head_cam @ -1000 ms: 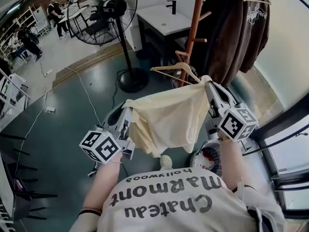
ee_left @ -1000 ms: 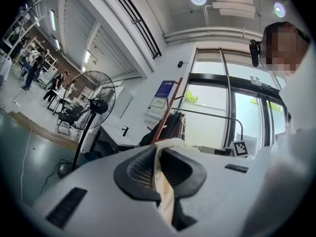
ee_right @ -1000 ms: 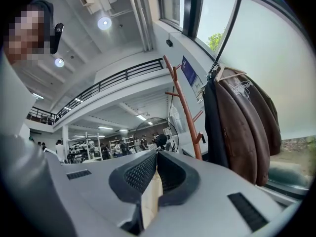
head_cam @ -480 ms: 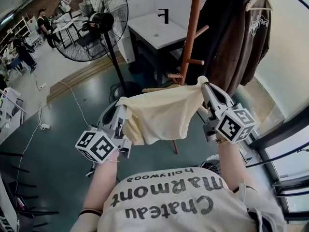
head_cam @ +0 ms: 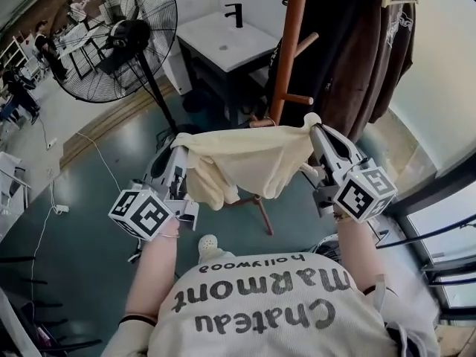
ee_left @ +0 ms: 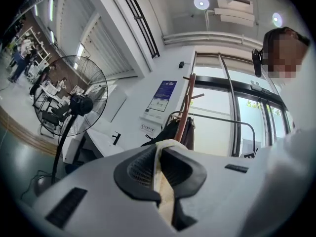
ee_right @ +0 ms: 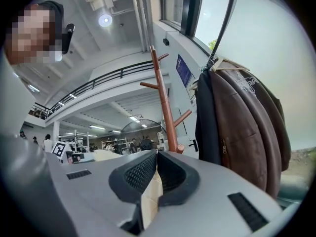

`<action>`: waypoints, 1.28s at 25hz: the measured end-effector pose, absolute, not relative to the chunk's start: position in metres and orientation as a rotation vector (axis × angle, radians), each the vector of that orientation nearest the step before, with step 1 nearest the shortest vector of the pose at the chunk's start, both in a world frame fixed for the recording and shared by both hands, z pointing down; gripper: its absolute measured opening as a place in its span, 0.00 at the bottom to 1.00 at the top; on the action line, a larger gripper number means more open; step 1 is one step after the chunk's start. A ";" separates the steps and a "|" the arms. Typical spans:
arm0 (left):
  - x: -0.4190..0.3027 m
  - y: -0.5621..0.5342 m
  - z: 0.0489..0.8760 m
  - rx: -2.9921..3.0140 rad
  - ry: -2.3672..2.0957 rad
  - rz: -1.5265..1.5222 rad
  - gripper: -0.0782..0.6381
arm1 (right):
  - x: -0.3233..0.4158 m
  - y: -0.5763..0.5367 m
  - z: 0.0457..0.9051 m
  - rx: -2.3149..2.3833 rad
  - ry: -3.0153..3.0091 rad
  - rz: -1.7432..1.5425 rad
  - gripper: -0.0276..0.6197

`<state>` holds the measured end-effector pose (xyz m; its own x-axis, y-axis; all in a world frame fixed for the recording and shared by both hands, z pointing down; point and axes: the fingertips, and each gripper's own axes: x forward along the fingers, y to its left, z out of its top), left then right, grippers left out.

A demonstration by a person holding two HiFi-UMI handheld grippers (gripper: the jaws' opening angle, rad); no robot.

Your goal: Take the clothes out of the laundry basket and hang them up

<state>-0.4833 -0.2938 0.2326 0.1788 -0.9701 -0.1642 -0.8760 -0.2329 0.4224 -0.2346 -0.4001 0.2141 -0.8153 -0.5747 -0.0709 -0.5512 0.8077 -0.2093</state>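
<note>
A pale yellow garment (head_cam: 249, 162) hangs stretched between my two grippers in the head view. My left gripper (head_cam: 184, 141) is shut on its left corner, and the cloth (ee_left: 163, 181) shows pinched between the jaws in the left gripper view. My right gripper (head_cam: 313, 124) is shut on the right corner, where the cloth (ee_right: 152, 194) again sits between the jaws. Just beyond the garment stands a brown wooden coat stand (head_cam: 288, 50) with pegs. A wooden hanger (head_cam: 262, 123) peeks above the cloth's top edge. The laundry basket's rim (head_cam: 321, 245) shows by my right arm.
Dark brown jackets (head_cam: 372, 50) hang on the stand's right side, also seen as jackets (ee_right: 237, 117) in the right gripper view. A large black floor fan (head_cam: 123, 39) stands at the left, with a white sink table (head_cam: 230, 39) behind. Cables (head_cam: 97, 166) lie on the floor. People stand far off at upper left.
Both grippers have carried the stretched garment forward toward the coat stand, and the stand now appears closer. The basket has slipped mostly out of view under my right arm.
</note>
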 end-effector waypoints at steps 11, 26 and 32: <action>-0.496 -0.404 0.227 2.400 -1.422 -0.496 0.14 | -0.228 -0.431 0.221 -1.287 2.703 -0.294 0.09; -0.477 -0.496 0.228 2.608 -1.027 -0.344 0.14 | -0.217 -0.422 0.224 -1.691 2.405 -0.246 0.09; -0.472 -0.521 0.252 2.585 -0.962 -0.298 0.14 | -0.215 -0.427 0.236 -1.822 2.298 -0.240 0.09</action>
<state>-0.4724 -0.5208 0.2522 0.7451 -0.6633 -0.0693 -0.5862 -0.7010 0.4062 -0.2150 -0.4273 0.2360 -0.2209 -0.9738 -0.0543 -0.9415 0.2275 -0.2488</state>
